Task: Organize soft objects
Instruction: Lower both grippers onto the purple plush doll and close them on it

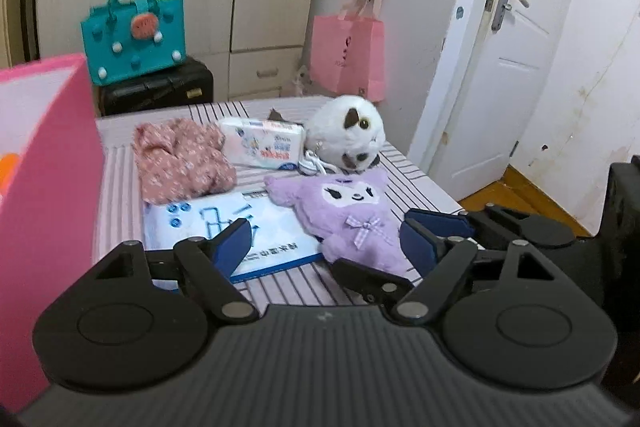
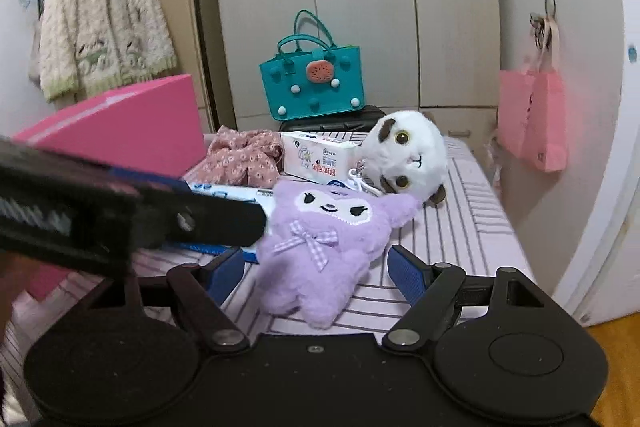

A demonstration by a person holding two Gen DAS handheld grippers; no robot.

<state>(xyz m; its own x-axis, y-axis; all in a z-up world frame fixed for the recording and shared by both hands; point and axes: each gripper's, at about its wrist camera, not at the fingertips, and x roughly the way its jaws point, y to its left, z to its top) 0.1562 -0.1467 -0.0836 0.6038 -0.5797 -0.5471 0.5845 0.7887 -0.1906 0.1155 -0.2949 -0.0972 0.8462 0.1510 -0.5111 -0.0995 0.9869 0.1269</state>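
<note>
The left claw (image 1: 324,247) hangs spread wide above the near edge of the striped bed (image 1: 416,183), its blue pads (image 1: 234,243) apart and holding nothing; between them lie the near edge of a blue-and-white pack (image 1: 224,227) and the lower part of a purple plush (image 1: 352,215). The right claw (image 2: 316,275) is likewise spread and empty, its pads either side of the purple plush (image 2: 320,239), which lies flat and face up on the bed (image 2: 472,211) with a checked bow on its front; whether either pad touches the plush cannot be told. In the right wrist view the left claw's black body crosses the left of the frame, over the blue-and-white pack (image 2: 224,191). Just beyond the purple plush, to the far right, a round white plush (image 1: 350,133) with brown patches and yellow eyes lies on its side, a white cord (image 1: 316,163) beside it. Left of it sits a white tissue pack (image 1: 262,143), and left again a crumpled pink floral cloth (image 1: 180,157), touching the tissue pack. A tall pink box (image 1: 48,195) stands at the bed's left edge. Off the bed's far end a teal handbag (image 1: 134,31) rests on a black case (image 1: 160,87) before pale wardrobes, a pink paper bag (image 1: 348,55) hangs at the right, and a knitted cardigan (image 2: 100,15) hangs at the far left.
</note>
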